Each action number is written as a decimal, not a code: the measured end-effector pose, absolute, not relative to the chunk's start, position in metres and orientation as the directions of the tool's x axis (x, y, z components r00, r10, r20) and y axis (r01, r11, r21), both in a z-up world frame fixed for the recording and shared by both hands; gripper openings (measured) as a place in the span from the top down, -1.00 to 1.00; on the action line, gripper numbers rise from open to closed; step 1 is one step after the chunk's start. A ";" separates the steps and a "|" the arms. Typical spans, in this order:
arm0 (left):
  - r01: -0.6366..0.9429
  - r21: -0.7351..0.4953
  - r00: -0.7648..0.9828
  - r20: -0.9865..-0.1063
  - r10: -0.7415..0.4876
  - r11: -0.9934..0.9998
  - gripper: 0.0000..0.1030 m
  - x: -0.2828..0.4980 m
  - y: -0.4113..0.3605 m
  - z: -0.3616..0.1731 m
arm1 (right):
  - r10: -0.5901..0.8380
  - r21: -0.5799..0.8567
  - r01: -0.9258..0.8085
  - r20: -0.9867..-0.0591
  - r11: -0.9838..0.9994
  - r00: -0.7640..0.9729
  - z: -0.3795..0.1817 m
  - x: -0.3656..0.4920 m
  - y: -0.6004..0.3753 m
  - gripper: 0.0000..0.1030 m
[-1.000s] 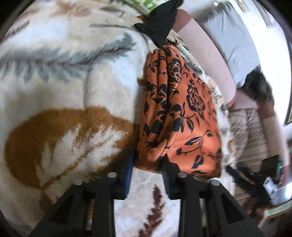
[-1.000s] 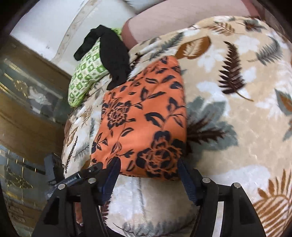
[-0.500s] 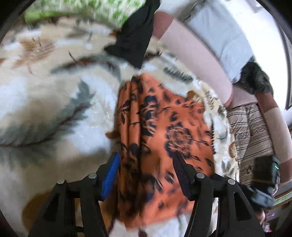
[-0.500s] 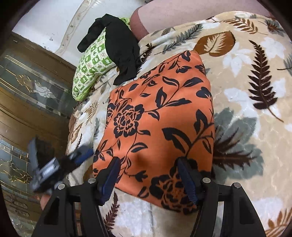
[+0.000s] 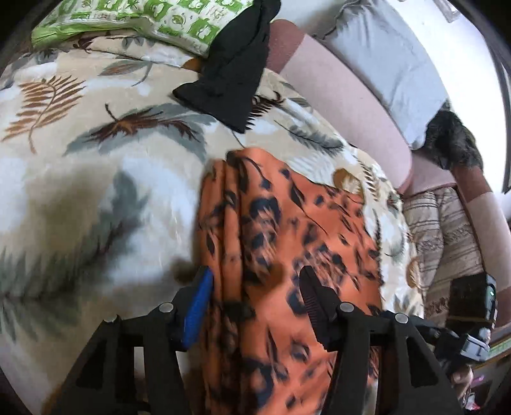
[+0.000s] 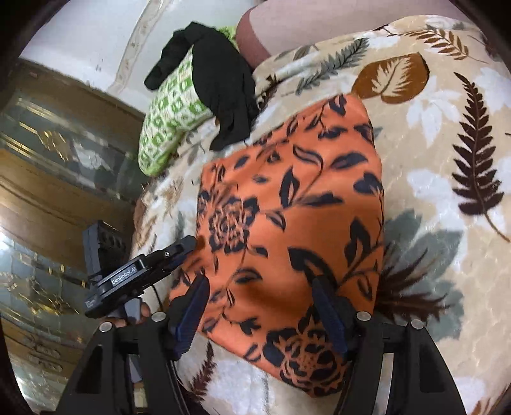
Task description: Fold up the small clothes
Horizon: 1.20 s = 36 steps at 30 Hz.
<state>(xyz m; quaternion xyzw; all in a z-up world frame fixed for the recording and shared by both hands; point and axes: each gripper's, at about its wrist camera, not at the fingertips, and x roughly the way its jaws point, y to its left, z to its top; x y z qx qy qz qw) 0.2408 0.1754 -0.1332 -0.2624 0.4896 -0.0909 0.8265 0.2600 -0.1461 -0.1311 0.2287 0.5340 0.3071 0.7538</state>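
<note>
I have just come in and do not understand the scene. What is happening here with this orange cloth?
A person holds a tool in each hand over an orange floral garment that lies folded on a leaf-patterned blanket. The left tool is opening, its pads not pressing the cloth beneath. The right tool is open above the near edge. A black garment lies farther back, against a green pillow.

The orange cloth (image 6: 287, 223) under my right gripper (image 6: 260, 308) looked smooth and faintly sheeny. The blanket (image 6: 447, 178) beneath was plush and matt. My fingers (image 6: 191, 314) were matt black plastic with ribbed blue pads. Left of them stood glossy wooden panelling (image 6: 48, 178).
</note>
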 end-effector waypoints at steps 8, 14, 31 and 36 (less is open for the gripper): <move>-0.233 -0.680 0.497 -0.698 -0.515 0.695 0.23 0.236 0.208 -0.168 | 0.743 0.717 -0.197 -0.632 0.668 0.219 -0.141 0.270 -0.149 -0.37; -0.125 -0.585 0.522 -0.726 -0.448 0.802 -0.38 0.208 0.191 -0.131 | 0.718 0.717 -0.143 -0.620 0.682 0.316 -0.139 0.264 -0.183 -0.41; -0.094 -0.396 0.524 -0.800 -0.293 0.913 -0.38 0.202 0.163 -0.121 | 0.680 0.703 -0.035 -0.674 0.711 0.289 -0.167 0.276 -0.183 -0.43; -0.092 -0.384 0.525 -0.803 -0.283 0.919 -0.38 0.205 0.161 -0.121 | 0.647 0.670 -0.034 -0.701 0.742 0.298 -0.168 0.280 -0.183 -0.43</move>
